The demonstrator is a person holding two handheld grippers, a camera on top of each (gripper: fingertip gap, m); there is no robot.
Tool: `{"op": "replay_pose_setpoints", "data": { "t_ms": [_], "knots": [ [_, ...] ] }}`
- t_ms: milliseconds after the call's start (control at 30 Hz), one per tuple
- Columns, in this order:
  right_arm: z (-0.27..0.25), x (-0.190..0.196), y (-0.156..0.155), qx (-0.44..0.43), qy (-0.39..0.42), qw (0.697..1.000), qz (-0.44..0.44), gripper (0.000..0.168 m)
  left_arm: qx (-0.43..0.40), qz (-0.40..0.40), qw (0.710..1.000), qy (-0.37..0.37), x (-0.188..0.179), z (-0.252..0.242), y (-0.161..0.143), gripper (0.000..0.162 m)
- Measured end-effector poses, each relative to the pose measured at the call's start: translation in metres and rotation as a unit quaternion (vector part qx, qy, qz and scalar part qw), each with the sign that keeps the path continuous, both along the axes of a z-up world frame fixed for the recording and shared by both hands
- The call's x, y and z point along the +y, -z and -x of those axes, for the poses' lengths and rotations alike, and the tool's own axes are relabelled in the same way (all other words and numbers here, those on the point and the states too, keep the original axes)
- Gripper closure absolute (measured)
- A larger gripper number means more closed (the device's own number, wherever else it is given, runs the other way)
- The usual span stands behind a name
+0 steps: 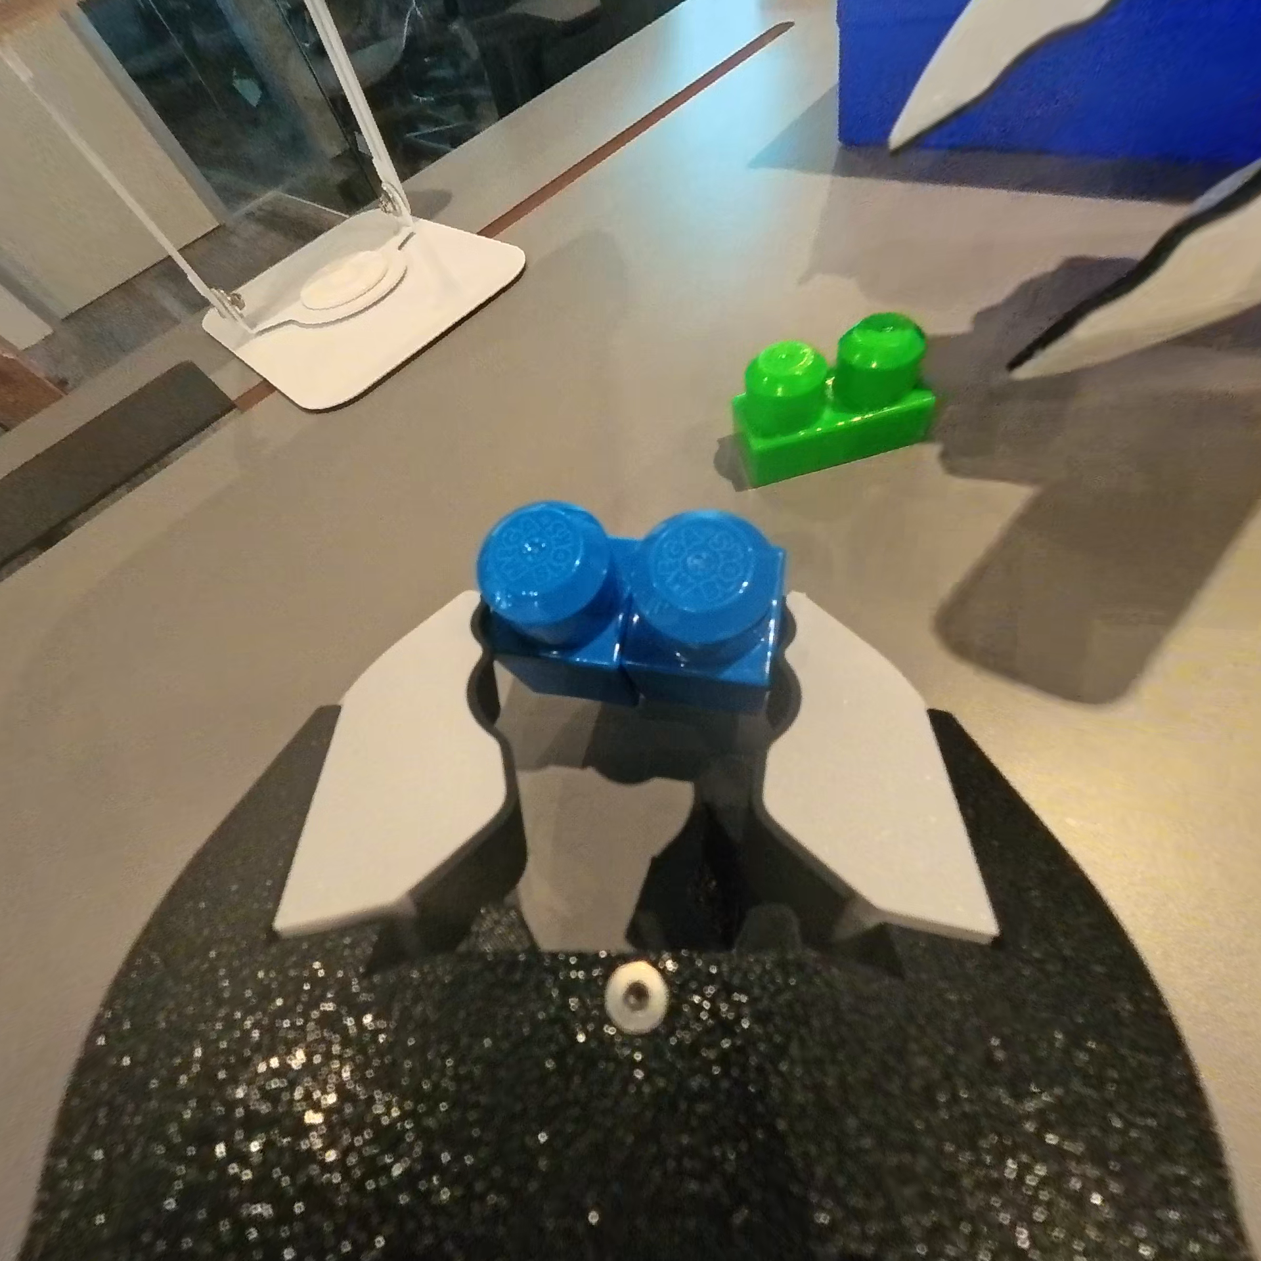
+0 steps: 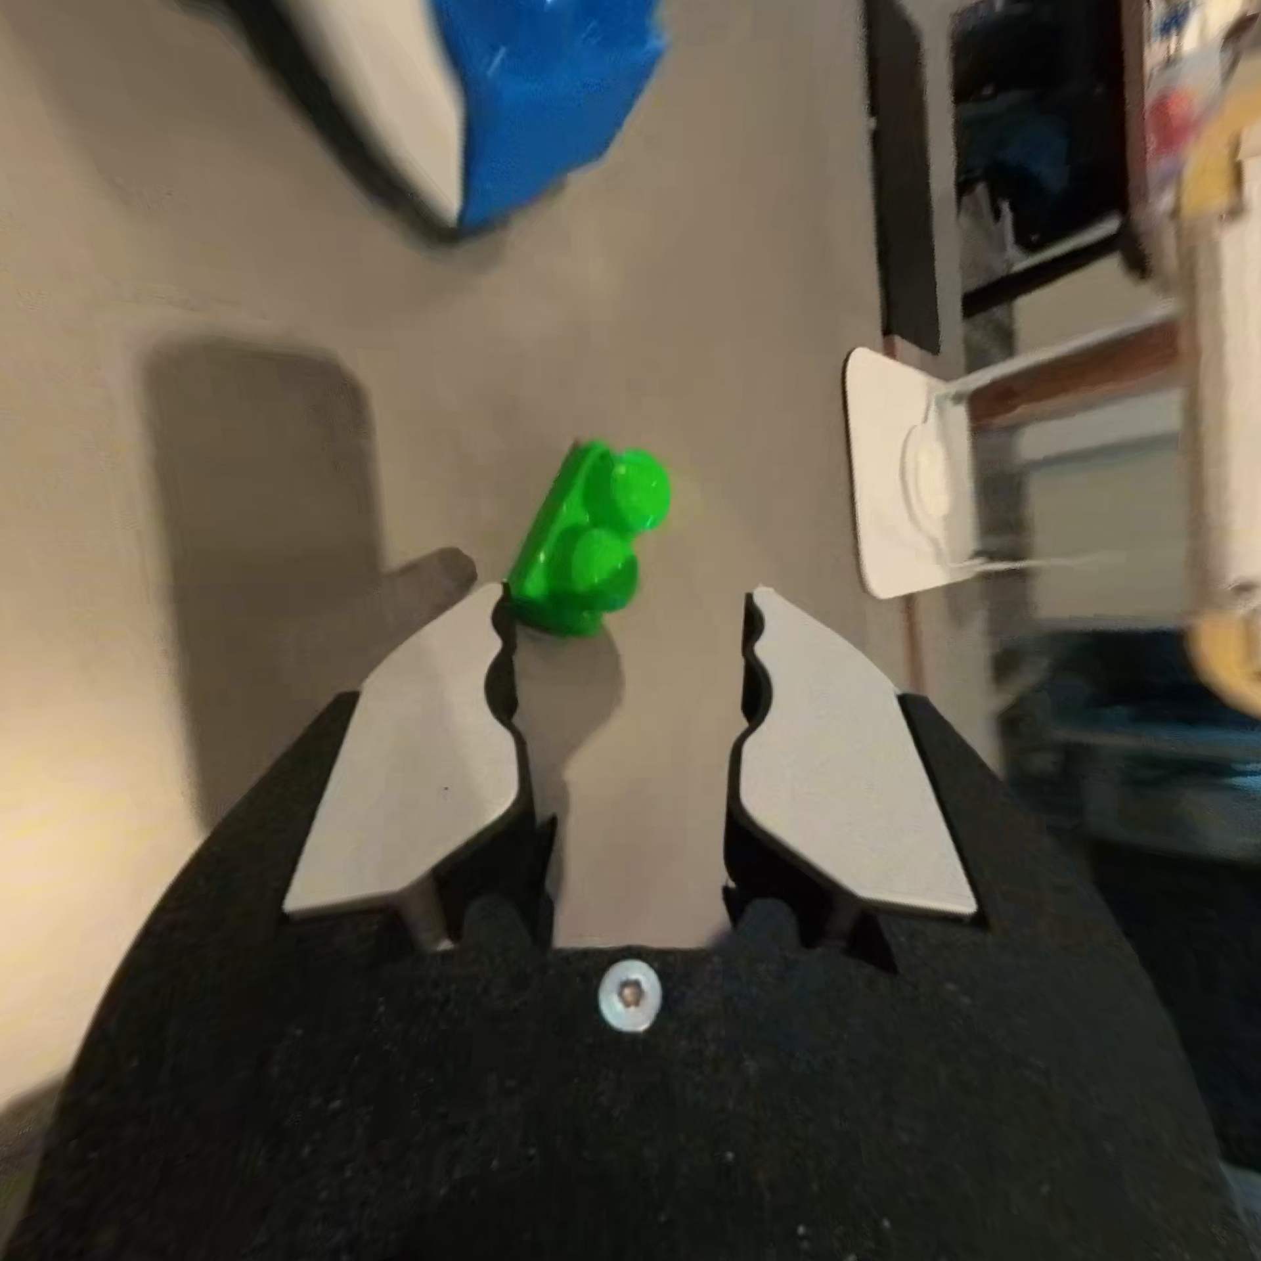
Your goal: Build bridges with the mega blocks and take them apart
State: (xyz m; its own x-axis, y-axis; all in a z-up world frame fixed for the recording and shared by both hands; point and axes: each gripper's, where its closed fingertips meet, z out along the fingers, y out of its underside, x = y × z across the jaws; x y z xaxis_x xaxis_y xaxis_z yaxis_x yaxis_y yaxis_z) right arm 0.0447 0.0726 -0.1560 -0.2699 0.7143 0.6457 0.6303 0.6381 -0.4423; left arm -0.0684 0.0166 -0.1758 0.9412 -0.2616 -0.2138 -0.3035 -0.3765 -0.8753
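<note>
Blue block (image 1: 631, 614) sits clamped between the fingertips of the left gripper (image 1: 634, 628), studs up, its long axis running crosswise from one finger to the other. It is glossy, with two round studs side by side whose tops carry embossed marks, and a seam shows down the middle of its front face — whether it is one piece or two pressed together I cannot tell. It appears to be held just above the grey table (image 1: 341, 546), with its shadow underneath.

Beyond it and to the right, a green block (image 1: 836, 406) rests flat on the table, studs up — two studs, shiny and slightly translucent, long axis roughly parallel to the blue one's. In the right wrist view, which is blurred, the green block (image 2: 587, 546) lies just ahead of the right gripper (image 2: 624, 607), near its left fingertip, with its long axis pointing away along the fingers. That gripper's jaws stand wide apart and hold nothing.

A white stand (image 1: 382, 300) with a clear upright sits farther back on the table.
</note>
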Motion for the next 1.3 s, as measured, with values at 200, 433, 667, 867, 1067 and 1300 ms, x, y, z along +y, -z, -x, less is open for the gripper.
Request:
{"op": "replay_pose_setpoints", "data": {
  "t_ms": [200, 433, 667, 867, 1067, 1300],
  "knots": [
    [0.007, -0.001, -0.006, 0.102, 0.099, 0.965, 0.222, 0.121, -0.001, 0.000, 1.000, 0.000, 0.000, 0.000, 0.000, 0.085],
    [0.015, 0.002, 0.012, 0.100, 0.119, 0.944, 0.292, 0.130, -0.001, 0.000, 1.000, 0.001, -0.001, -0.001, 0.000, 0.085],
    [0.018, 0.006, 0.031, 0.055, 0.145, 0.945, 0.289, 0.140, -0.001, 0.008, 1.000, -0.005, 0.000, 0.000, 0.002, 0.085],
    [0.035, 0.006, 0.004, 0.112, 0.170, 0.929, 0.309, 0.140, -0.044, 0.052, 0.997, -0.034, 0.009, 0.005, 0.010, 0.085],
    [0.078, -0.021, -0.043, 0.188, 0.157, 0.905, 0.349, 0.140, -0.045, 0.076, 0.994, -0.068, 0.018, 0.010, 0.016, 0.085],
    [0.109, -0.040, -0.030, 0.143, 0.164, 0.911, 0.349, 0.141, -0.026, 0.091, 0.993, -0.074, 0.022, 0.007, 0.023, 0.085]
  ]
}}
